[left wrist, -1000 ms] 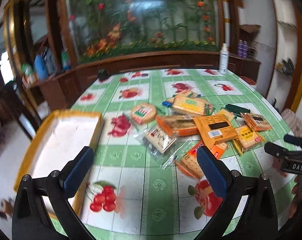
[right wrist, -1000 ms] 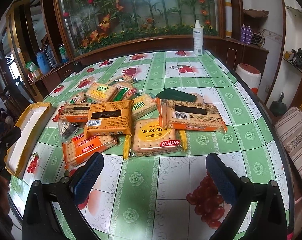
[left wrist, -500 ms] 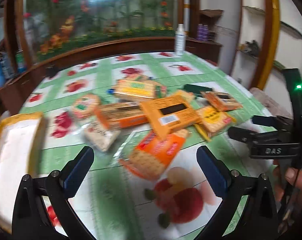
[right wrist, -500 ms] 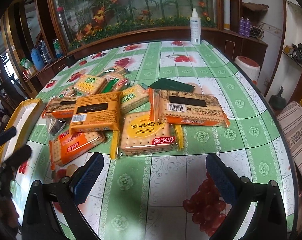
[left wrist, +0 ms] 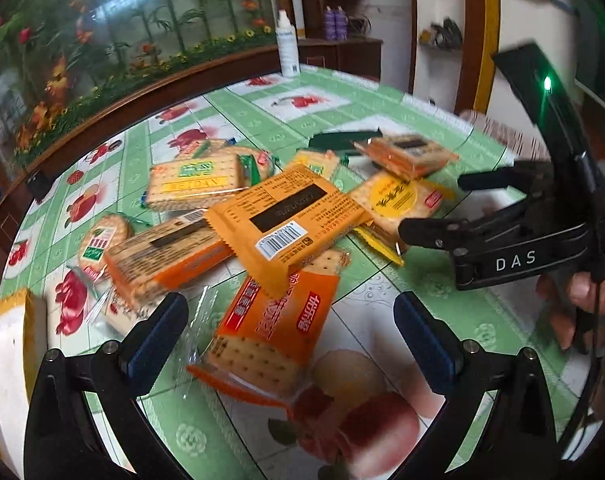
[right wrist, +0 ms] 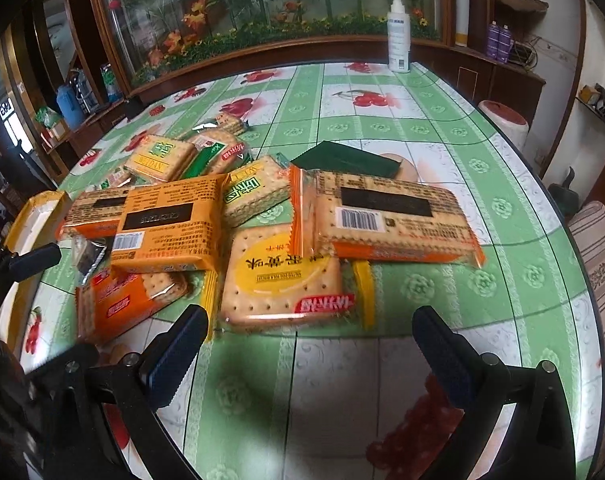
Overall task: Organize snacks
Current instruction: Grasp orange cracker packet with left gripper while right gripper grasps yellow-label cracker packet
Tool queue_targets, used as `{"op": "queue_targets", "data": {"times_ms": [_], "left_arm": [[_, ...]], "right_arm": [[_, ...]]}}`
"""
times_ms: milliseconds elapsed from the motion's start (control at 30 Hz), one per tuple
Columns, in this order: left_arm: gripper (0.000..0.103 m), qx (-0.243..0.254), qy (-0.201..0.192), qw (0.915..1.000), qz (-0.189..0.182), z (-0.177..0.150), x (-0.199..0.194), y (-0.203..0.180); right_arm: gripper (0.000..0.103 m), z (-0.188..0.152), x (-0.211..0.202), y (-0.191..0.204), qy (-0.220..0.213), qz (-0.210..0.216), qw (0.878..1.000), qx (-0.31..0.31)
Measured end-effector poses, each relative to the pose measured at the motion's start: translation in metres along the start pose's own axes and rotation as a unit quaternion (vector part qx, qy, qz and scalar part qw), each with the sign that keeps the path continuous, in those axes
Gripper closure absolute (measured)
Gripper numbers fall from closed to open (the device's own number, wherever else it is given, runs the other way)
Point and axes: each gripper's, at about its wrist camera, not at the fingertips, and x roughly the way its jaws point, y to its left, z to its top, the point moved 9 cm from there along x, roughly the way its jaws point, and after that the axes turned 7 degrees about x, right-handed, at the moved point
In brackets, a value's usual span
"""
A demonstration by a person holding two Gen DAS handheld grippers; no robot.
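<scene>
Left gripper, jaws wide, has swung from white yellow-rimmed tray toward orange cracker packet; right gripper likewise wide, empty.

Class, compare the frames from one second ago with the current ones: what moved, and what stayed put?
The left claw swung right, away from the yellow-rimmed tray, and closed in on the orange cracker packet, which now sits between its open fingers. The right claw crept forward toward the yellow-label cracker packet. Nothing was grasped or released. The snack pile and the spray bottle lie unchanged.
</scene>
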Motion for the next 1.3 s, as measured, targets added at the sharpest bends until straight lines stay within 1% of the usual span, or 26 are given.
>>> {"op": "queue_targets", "data": {"times_ms": [100,200,300,333,400,433,467,533,600,633,667,700,800,967,1100,1300], "left_arm": [[0.0,-0.001,0.016,0.9998,-0.012,-0.001,0.011,-0.001],[0.0,0.008,0.045,0.9989,-0.007,-0.005,0.028,-0.001],[0.0,0.012,0.059,0.9982,-0.002,-0.01,0.04,-0.002],[0.002,0.005,0.055,0.9984,-0.007,-0.01,0.042,-0.001],[0.012,-0.014,0.052,0.9982,-0.026,-0.011,0.043,0.002],[0.023,-0.029,0.051,0.9973,-0.045,-0.011,0.043,0.002],[0.037,-0.04,0.044,0.9971,-0.047,-0.01,0.041,0.006],[0.041,-0.043,0.044,0.997,-0.047,-0.011,0.038,0.008],[0.044,-0.041,0.046,0.997,-0.047,-0.012,0.036,0.006],[0.045,-0.04,0.046,0.9971,-0.046,-0.013,0.035,0.005],[0.046,-0.042,0.046,0.997,-0.046,-0.014,0.033,0.004],[0.046,-0.047,0.045,0.9968,-0.048,-0.015,0.031,0.003],[0.046,-0.061,0.042,0.996,-0.05,-0.018,0.026,0.002],[0.048,-0.082,0.035,0.9943,-0.058,-0.021,0.018,0.003],[0.048,-0.097,0.019,0.993,-0.065,-0.022,0.007,-0.001],[0.049,-0.113,0.003,0.9916,-0.063,-0.022,-0.015,-0.002]], "right_arm": [[0.0,0.004,0.008,0.003,0.009,-0.001,1.0,-0.003],[0.0,0.008,0.016,0.005,0.015,-0.007,1.0,-0.006],[0.0,0.008,0.023,0.008,0.023,-0.009,1.0,-0.009],[0.0,0.008,0.026,0.009,0.026,-0.009,1.0,-0.011],[0.0,0.007,0.028,0.01,0.025,-0.007,1.0,-0.014],[0.0,0.007,0.028,0.01,0.023,-0.007,1.0,-0.015],[0.001,0.007,0.029,0.01,0.023,-0.007,1.0,-0.016],[0.001,0.006,0.028,0.012,0.023,-0.002,1.0,-0.017],[0.009,0.006,0.026,0.014,0.021,0.0,1.0,-0.021],[0.011,0.005,0.024,0.015,0.02,-0.002,0.999,-0.025],[0.016,0.005,0.022,0.015,0.019,-0.003,0.999,-0.026],[0.023,0.005,0.02,0.016,0.018,0.001,0.999,-0.026],[0.029,0.002,0.015,0.016,0.018,0.002,1.0,-0.026],[0.031,-0.004,0.002,0.011,0.005,0.007,1.0,-0.016],[0.031,-0.014,-0.015,0.006,-0.003,0.027,1.0,-0.002],[0.031,-0.023,-0.048,0.0,-0.02,0.051,0.998,0.016]]}}
